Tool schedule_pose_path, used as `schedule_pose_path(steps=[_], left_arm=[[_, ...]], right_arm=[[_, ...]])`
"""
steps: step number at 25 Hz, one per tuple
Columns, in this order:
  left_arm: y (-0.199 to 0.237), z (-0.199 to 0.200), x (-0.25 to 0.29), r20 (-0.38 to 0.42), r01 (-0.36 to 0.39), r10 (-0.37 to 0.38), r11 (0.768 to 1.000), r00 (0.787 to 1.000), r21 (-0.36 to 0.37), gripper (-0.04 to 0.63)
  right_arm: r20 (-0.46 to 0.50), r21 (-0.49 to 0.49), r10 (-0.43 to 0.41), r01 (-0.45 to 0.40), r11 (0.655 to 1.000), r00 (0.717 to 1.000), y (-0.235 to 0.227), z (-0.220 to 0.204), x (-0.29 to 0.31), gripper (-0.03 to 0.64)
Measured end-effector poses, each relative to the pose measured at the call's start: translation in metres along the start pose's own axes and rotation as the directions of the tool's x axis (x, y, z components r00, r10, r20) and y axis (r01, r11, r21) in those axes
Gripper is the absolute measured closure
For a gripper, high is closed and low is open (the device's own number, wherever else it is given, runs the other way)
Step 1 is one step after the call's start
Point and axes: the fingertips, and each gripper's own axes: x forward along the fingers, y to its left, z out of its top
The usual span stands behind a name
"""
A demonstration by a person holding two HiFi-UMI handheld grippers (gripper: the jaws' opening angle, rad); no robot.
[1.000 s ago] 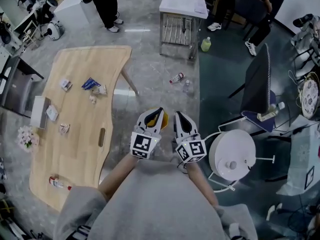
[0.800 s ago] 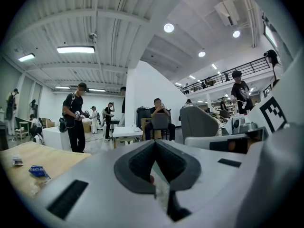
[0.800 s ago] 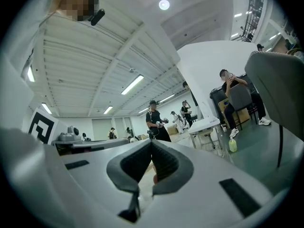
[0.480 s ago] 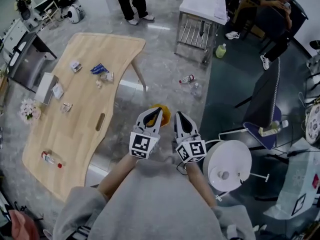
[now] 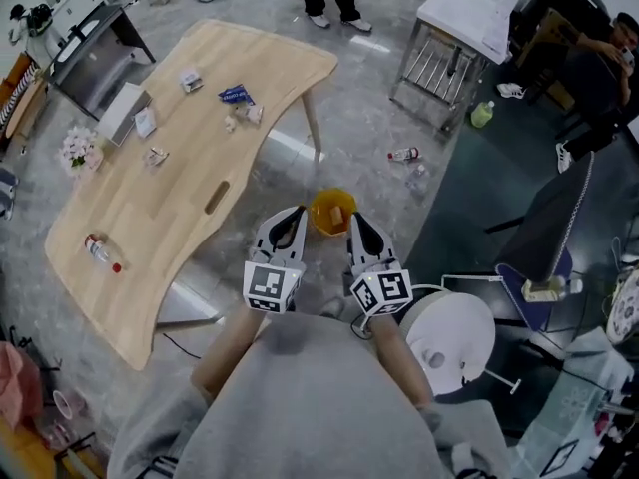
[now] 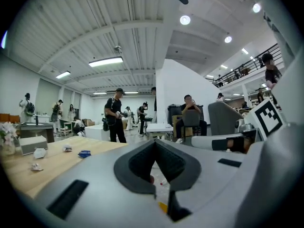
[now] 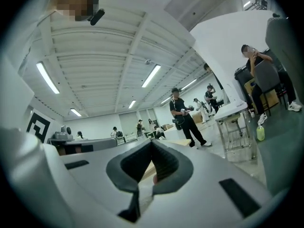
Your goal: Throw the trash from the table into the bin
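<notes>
The wooden table (image 5: 190, 183) stood to your left, well apart from both grippers. Your left gripper (image 5: 297, 215) and right gripper (image 5: 355, 221) were fully closed and held nothing. The yellow bin (image 5: 319, 200) sat on the floor between their tips, partly hidden. Wrappers (image 5: 237, 95) lay on the table, too small to identify.

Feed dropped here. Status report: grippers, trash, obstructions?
Left gripper and right gripper shut, empty. Wrappers and bottle on table. Bin on floor just ahead of grippers. No obstruction seen.
</notes>
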Motion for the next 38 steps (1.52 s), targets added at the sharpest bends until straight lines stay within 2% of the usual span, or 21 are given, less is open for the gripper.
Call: schedule_pose_path(steps=[7,14,25,32,38], left_arm=[[0.059,-0.004,-0.035,-0.013,-0.133,0.132,0.991,0.991,-0.027,0.591],[0.113,-0.012,-0.054,-0.015,-0.189,0.188,0.98,0.982,-0.057,0.591],[0.197,-0.016,-0.07,0.007,-0.202,0.204,0.974,0.979,-0.103,0.591],[0.225,-0.026,-0.072,-0.003,-0.199,0.2,0.971,0.98,-0.13,0.591],[0.24,-0.034,-0.057,-0.021,-0.201,0.201,0.969,0.979,-0.144,0.591]], right_arm=[[-0.052,0.002,0.118,-0.118,0.993,0.992,0.052,-0.016,0.042,0.612],[-0.087,-0.012,0.157,-0.158,0.987,0.984,0.089,-0.03,0.079,0.612],[-0.124,-0.059,0.161,-0.169,0.984,0.979,0.144,-0.047,0.14,0.612],[-0.15,-0.07,0.165,-0.177,0.982,0.975,0.162,-0.058,0.164,0.612],[-0.168,-0.073,0.168,-0.182,0.981,0.971,0.158,-0.061,0.187,0.612]])
